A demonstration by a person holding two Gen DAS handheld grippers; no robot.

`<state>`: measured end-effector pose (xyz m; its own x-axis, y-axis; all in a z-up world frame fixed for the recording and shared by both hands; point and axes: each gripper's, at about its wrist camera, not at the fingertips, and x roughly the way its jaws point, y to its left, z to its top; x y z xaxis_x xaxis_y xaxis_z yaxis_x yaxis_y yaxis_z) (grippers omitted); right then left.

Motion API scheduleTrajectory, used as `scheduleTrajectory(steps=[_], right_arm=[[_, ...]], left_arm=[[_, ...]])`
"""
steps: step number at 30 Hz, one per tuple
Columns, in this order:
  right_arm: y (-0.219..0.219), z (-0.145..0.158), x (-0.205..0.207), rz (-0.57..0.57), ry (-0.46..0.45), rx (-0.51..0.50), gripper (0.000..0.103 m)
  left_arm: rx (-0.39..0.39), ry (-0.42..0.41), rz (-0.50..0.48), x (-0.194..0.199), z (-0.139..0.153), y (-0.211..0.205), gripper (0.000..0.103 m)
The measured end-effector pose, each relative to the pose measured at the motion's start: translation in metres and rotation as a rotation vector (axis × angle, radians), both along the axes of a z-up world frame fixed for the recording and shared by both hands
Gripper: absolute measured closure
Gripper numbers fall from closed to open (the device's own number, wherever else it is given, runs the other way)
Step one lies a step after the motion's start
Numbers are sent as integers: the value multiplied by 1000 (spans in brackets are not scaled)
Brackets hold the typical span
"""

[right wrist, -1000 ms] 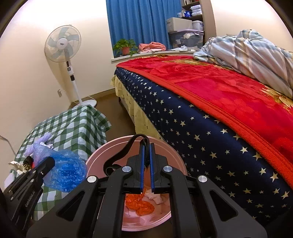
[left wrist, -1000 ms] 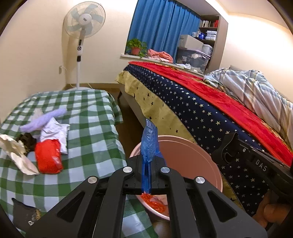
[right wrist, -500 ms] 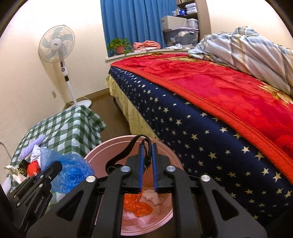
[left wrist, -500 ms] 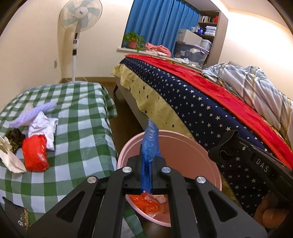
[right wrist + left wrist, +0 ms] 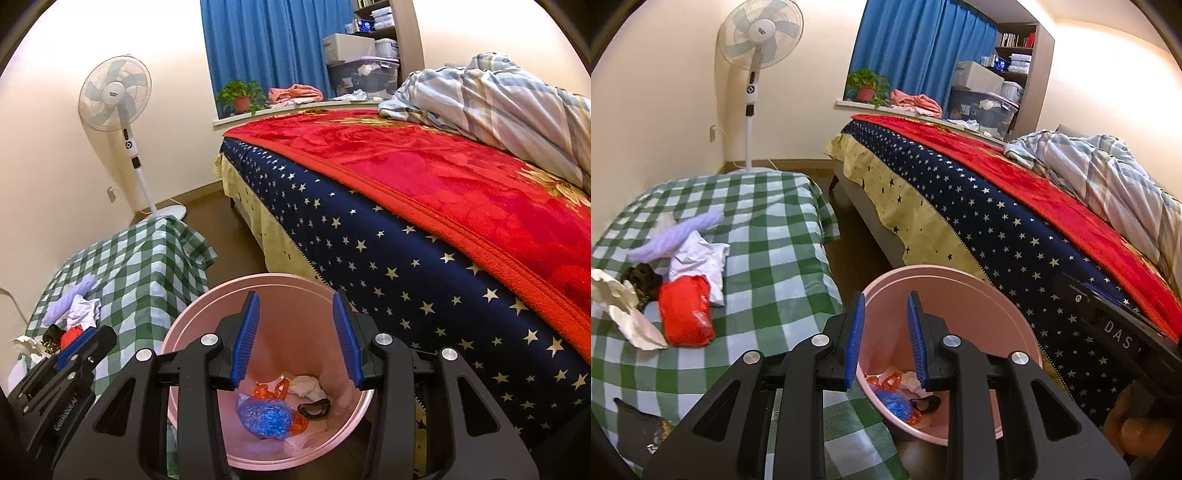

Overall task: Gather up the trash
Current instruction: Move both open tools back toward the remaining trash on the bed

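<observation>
Both grippers — left [image 5: 884, 334], right [image 5: 298, 334] — hang over the pink bin [image 5: 207, 306], fingers opening with nothing between them, blue bag [image 5: 264, 413] in the bin — risk: clipping its rim when reaching for the tabletop trash [image 5: 685, 315] at centre-left.

At lower centre a pink bin [image 5: 207, 310] holds a blue bag [image 5: 264, 415]. Left lies a green-and-white checked cloth [image 5: 775, 229]; right, a navy star-print cover [image 5: 388, 266] under a red blanket [image 5: 443, 177].
</observation>
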<state>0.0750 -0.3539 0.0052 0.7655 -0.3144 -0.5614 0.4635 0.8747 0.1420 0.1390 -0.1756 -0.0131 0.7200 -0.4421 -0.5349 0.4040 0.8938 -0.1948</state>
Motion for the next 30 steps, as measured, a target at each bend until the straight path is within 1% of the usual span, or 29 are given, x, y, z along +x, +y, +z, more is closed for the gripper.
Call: scheduleTrajectory(steps=[13,24,28,30], right_arm=[[22,10,-10,90,-37,-17,61],[43,12,-15,174,-40,-28,61],[48,12,-17,195,-39,-21,61],[51,12,-16,225,-35,-2,61]], left_arm=[[20,-44,50,-23,18,35,79],[8,-60,109,-39,31,73,79],[7,-63,128,-45,34,86,79],[5,-60,141,-48,34,93,79]])
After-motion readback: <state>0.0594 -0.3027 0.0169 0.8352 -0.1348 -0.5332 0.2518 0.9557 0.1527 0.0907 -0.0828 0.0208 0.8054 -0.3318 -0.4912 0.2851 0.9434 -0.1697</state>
